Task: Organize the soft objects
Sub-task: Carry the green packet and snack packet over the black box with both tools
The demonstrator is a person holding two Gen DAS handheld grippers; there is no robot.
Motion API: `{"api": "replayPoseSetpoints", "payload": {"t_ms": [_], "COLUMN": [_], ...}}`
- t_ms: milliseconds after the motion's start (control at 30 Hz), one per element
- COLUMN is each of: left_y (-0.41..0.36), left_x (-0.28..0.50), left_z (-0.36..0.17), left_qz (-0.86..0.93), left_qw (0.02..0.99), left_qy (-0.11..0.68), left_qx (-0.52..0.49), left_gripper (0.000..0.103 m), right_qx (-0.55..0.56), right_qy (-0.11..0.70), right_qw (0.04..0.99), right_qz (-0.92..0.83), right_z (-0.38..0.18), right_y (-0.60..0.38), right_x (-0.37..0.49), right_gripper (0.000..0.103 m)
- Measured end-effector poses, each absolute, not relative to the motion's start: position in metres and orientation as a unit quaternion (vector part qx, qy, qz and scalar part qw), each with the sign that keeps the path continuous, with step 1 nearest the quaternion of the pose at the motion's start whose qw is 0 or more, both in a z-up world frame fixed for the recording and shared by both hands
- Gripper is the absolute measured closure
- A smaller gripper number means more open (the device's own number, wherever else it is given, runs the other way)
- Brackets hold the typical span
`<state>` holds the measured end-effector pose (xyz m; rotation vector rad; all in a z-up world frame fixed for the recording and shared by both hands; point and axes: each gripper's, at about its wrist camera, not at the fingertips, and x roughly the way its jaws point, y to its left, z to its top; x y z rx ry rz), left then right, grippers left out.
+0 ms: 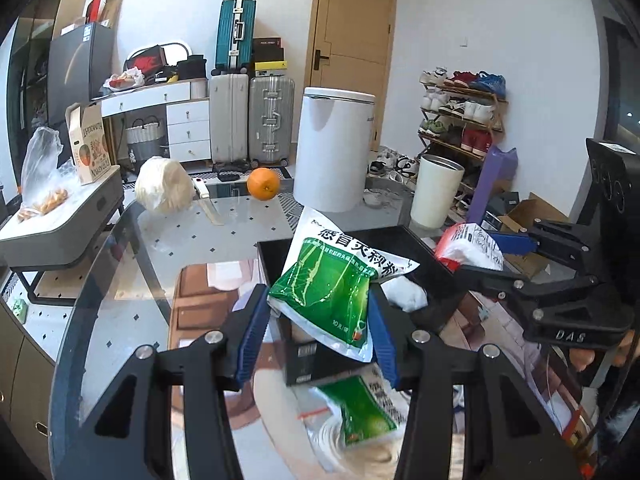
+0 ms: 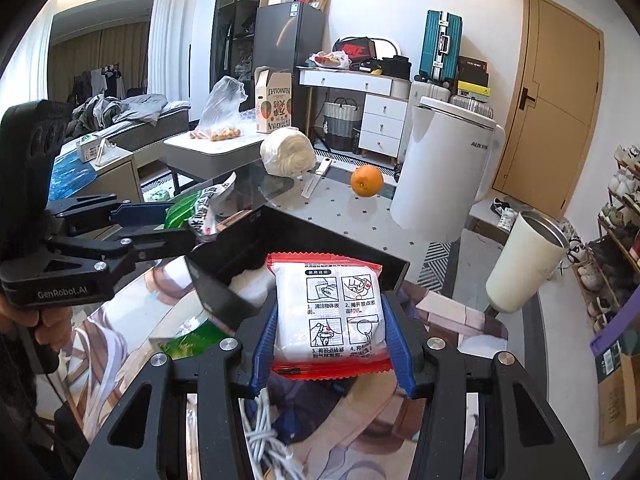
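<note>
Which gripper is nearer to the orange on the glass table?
Neither clearly. The orange lies far across the table from both. The left gripper holds a green packet and the right gripper a white packet, both at the black tray.

A glass-topped bench (image 1: 120, 264) carries a black tray (image 2: 320, 236) near its middle. Farther back on it lie a cabbage (image 1: 163, 185), a knife (image 1: 208, 202) just beside the cabbage, and an orange (image 1: 263, 184). To the right stand a white appliance (image 1: 334, 148) and a white cup (image 1: 437, 190).
</note>
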<state>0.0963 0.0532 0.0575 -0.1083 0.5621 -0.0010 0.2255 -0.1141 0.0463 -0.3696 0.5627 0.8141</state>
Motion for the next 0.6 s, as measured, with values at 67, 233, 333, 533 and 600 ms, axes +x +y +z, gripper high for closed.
{"api": "replayPoseSetpoints", "payload": {"t_ms": [67, 233, 333, 533, 600], "left_y": [0.053, 0.048, 0.045, 0.039, 0.038], "left_x": [0.104, 0.122, 0.132, 0.148, 0.153], "left_z": [0.058, 0.055, 0.049, 0.039, 0.035], "left_qz": [0.001, 0.005, 0.009, 0.014, 0.017], "left_qw": [0.959, 0.958, 0.956, 0.952, 0.950], "left_qy": [0.278, 0.283, 0.290, 0.306, 0.312], "left_qx": [-0.053, -0.044, -0.037, -0.020, -0.015], "left_gripper": [0.056, 0.056, 0.056, 0.055, 0.055], "right_qx": [-0.179, -0.185, -0.189, -0.207, -0.213], "right_qy": [0.269, 0.276, 0.278, 0.279, 0.282], "right_qw": [0.863, 0.861, 0.859, 0.852, 0.851], "right_qz": [0.388, 0.386, 0.386, 0.391, 0.388], "right_z": [0.045, 0.038, 0.035, 0.030, 0.027], "right_y": [-0.110, -0.101, -0.096, -0.082, -0.077], "right_x": [0.231, 0.244, 0.249, 0.259, 0.262], "right_gripper": [0.054, 0.054, 0.054, 0.054, 0.054]}}
